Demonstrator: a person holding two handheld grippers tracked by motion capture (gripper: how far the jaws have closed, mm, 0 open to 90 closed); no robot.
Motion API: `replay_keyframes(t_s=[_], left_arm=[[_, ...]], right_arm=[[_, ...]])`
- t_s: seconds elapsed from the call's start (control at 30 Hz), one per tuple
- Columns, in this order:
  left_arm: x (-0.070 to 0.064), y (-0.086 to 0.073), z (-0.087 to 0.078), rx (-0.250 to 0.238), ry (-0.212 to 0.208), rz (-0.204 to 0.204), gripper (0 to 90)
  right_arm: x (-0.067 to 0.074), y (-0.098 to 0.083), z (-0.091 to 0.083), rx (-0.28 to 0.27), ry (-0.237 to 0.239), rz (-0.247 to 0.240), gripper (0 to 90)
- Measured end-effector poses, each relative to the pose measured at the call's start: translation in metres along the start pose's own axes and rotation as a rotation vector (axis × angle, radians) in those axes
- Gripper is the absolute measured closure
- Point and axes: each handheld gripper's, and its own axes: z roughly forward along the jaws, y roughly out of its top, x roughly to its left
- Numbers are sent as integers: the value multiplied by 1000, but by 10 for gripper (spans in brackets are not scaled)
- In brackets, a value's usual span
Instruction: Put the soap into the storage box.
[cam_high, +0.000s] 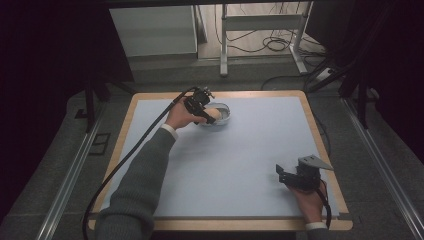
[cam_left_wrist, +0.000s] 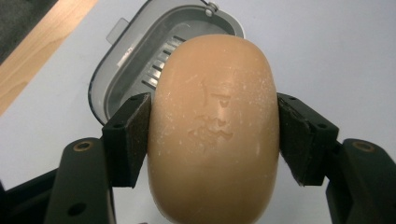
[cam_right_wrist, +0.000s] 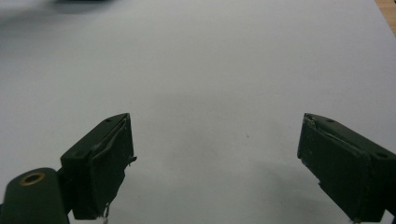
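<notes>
A tan oval bar of soap (cam_left_wrist: 215, 126) is clamped between the two black jaws of my left gripper (cam_left_wrist: 212, 135), held just above a grey soap dish (cam_left_wrist: 140, 60) with a slotted floor. From the high view the left gripper (cam_high: 206, 111) hovers over the dish (cam_high: 223, 116) at the back of the table, with the soap (cam_high: 214, 114) at its tip. My right gripper (cam_high: 283, 175) rests near the front right of the mat, jaws wide apart. In the right gripper view, its jaws (cam_right_wrist: 215, 158) have nothing between them, just bare mat.
A pale blue mat (cam_high: 250, 145) covers a wooden table (cam_high: 330, 150). Metal rails run along both sides. A desk frame (cam_high: 260, 30) and cables lie on the floor beyond the table.
</notes>
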Motion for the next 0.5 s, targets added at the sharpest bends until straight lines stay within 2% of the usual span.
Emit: replay_keyframes(t_s=[0.5], left_arm=[[9,15,10,13,-9,2,329]], right_arm=[[0,0,0,0,-4,-5,108]])
